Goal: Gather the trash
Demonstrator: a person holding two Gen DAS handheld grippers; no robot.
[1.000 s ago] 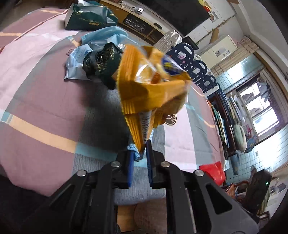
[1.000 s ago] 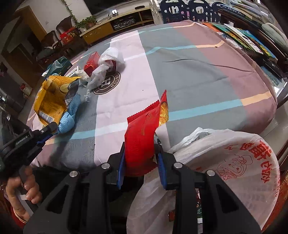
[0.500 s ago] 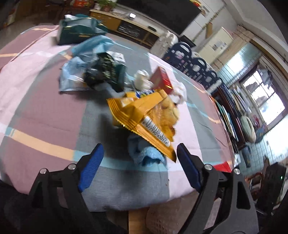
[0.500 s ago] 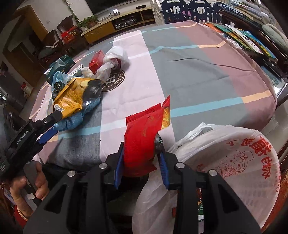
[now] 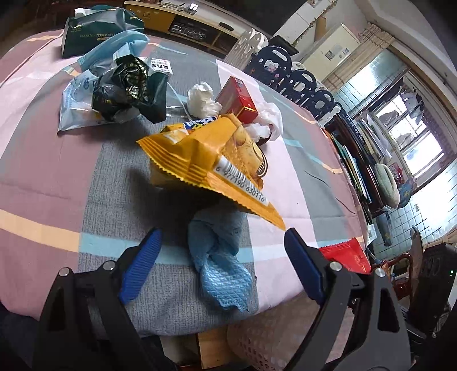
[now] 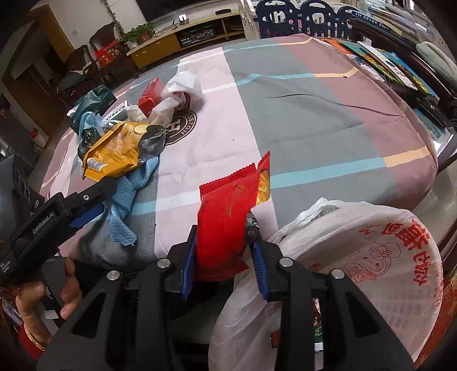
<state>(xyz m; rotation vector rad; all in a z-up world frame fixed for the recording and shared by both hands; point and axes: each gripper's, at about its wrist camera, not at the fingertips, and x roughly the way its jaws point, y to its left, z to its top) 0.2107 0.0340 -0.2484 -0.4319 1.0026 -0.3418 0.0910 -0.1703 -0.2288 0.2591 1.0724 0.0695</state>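
My left gripper point(image 5: 222, 256) is open and empty, just short of a blue cloth point(image 5: 220, 251) at the table's near edge. An orange snack bag point(image 5: 211, 159) lies on the cloth's far end; it also shows in the right wrist view point(image 6: 111, 154). Behind it lie a red box point(image 5: 237, 100), white crumpled plastic point(image 5: 265, 120), a dark wrapper point(image 5: 128, 85) and a light blue bag point(image 5: 85, 94). My right gripper point(image 6: 225, 256) is shut on a red snack wrapper point(image 6: 228, 217), beside the mouth of a white plastic bag point(image 6: 357, 271).
A dark green tissue pack point(image 5: 94, 25) lies at the table's far left. A woven basket point(image 5: 257, 342) stands under the table's near edge. Books point(image 6: 400, 74) line the table's right side. Dark blue chairs point(image 5: 288, 71) stand behind the table.
My left gripper let go of the orange snack bag, which now lies on the table over the blue cloth, and its jaws opened wide. The right gripper kept hold of the red wrapper.
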